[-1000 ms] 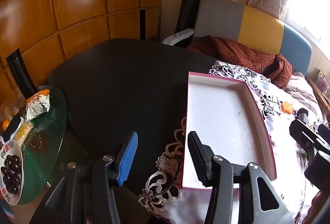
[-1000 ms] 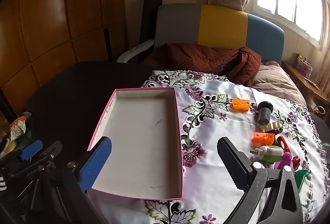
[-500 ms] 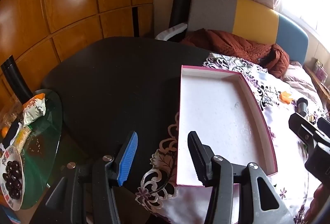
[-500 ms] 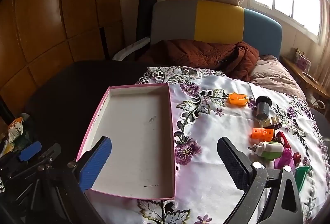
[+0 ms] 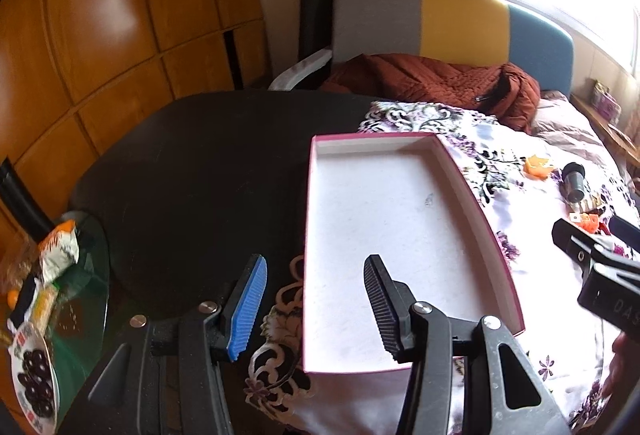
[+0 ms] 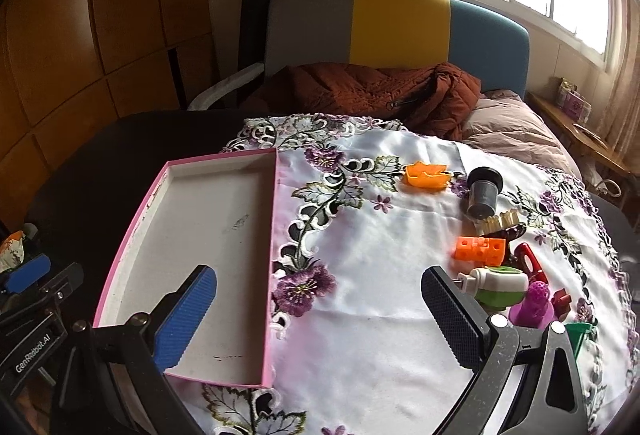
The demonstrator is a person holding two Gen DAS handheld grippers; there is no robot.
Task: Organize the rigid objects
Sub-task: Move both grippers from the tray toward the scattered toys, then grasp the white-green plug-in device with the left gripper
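The toys [image 6: 494,251] lie in a loose cluster on the right side of the cloth [image 6: 372,275], well apart from the tray [image 6: 200,255], which sits on the cloth's left edge with its floor bare. Farthest out are an orange boat [image 6: 426,175] and a dark cup [image 6: 482,197] lying on its side; nearer come an orange block [image 6: 479,249], a green and white piece [image 6: 500,285], a red one [image 6: 530,261] and a purple one [image 6: 534,307], packed so closely that which of them touch is hard to tell. The right gripper [image 6: 320,319] hovers over the cloth between tray and cluster, its fingers spread wide with nothing between them; the black finger sits just beside the green and white piece, so the toys lie ahead and to its right. The left gripper [image 5: 312,309] hangs over the tray's near left corner, fingers likewise spread and empty, with the whole tray between it and the toys. The right hand is plainly the nearer one for a first pick. The tray's long axis runs away from the cameras, so a carry from cluster to tray would likely go leftward across open cloth. Nothing is sorted yet, by the look of it. All of this rests on a dark table [image 5: 192,171].
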